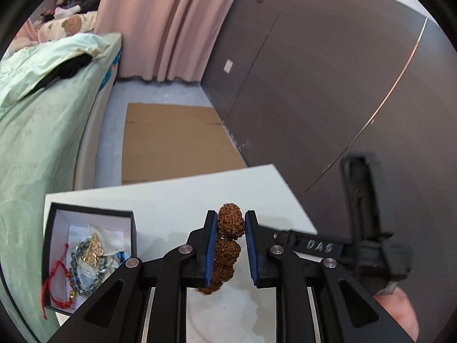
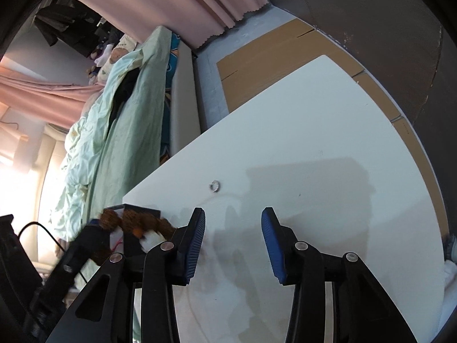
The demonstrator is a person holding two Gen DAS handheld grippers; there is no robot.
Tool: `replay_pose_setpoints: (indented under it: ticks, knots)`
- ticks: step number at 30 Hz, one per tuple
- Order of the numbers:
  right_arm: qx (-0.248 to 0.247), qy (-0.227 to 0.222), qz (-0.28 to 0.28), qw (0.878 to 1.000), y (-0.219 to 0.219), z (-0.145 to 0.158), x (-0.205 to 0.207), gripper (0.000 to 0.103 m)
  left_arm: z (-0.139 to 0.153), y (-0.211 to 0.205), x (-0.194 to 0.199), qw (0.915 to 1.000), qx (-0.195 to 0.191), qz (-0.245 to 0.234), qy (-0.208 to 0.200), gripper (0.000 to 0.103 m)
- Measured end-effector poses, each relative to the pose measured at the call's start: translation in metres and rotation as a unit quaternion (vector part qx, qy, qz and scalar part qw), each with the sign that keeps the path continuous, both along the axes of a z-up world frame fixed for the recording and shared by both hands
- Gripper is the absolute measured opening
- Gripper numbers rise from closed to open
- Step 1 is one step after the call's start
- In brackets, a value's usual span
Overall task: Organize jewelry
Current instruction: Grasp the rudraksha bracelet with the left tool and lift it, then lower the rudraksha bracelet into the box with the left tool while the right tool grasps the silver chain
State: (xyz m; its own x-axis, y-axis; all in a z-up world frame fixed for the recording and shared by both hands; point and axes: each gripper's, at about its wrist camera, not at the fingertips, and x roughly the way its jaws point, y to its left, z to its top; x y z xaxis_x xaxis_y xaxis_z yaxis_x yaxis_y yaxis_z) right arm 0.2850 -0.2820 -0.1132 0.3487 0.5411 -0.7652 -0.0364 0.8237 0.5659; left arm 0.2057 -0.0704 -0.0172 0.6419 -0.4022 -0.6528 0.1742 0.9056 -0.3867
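A bracelet of large brown knobbly beads (image 1: 228,250) hangs between the blue pads of my left gripper (image 1: 230,220), which is shut on it above the white table (image 1: 171,197). To its left stands an open black box (image 1: 90,214) holding a red cord bracelet (image 1: 58,283), a grey bead bracelet and a gold piece. In the right wrist view my right gripper (image 2: 232,214) stands open over the table (image 2: 314,131) with nothing between its fingers. A small silver ring (image 2: 214,185) lies just beyond it. The brown bracelet (image 2: 134,218) shows at the left there, over the box.
A bed with a pale green duvet (image 1: 37,131) runs along the table's left side. Flattened cardboard (image 1: 174,140) lies on the floor beyond the table. A dark wardrobe wall (image 1: 314,85) stands to the right, and pink curtains (image 1: 171,23) hang at the back.
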Motion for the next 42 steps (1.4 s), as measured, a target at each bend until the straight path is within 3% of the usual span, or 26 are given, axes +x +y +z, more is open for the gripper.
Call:
replay_pose_setpoints:
  ticks: [4, 13, 21, 32, 33, 36, 42]
  knots:
    - [0.011, 0.002, 0.009, 1.0, 0.003, 0.001, -0.005, 0.043, 0.015, 0.007, -0.005, 0.9997, -0.017, 0.005, -0.017, 0.02]
    - [0.001, 0.004, 0.026, 1.0, 0.021, -0.004, -0.013, 0.044, 0.034, 0.035, -0.02, 0.998, -0.004, 0.046, -0.044, 0.02]
    - [-0.005, 0.003, 0.065, 0.998, 0.058, -0.009, -0.017, 0.043, 0.042, 0.08, -0.034, 0.9943, -0.006, 0.094, -0.05, 0.02]
    - [-0.019, 0.01, 0.088, 0.996, 0.1, -0.023, -0.019, 0.043, 0.036, 0.122, -0.045, 0.9912, -0.014, 0.125, -0.042, 0.02]
    - [-0.023, 0.008, 0.088, 0.996, 0.101, -0.022, -0.02, 0.043, 0.034, 0.124, -0.045, 0.9915, -0.015, 0.123, -0.038, 0.02]
    - [-0.014, 0.015, 0.086, 0.996, 0.101, -0.025, -0.02, 0.016, 0.03, 0.124, -0.046, 0.9921, -0.014, 0.12, -0.032, 0.02]
    - [0.009, -0.005, 0.078, 0.997, 0.091, -0.01, -0.026, 0.013, 0.02, 0.127, -0.045, 0.9924, -0.011, 0.121, -0.018, 0.02]
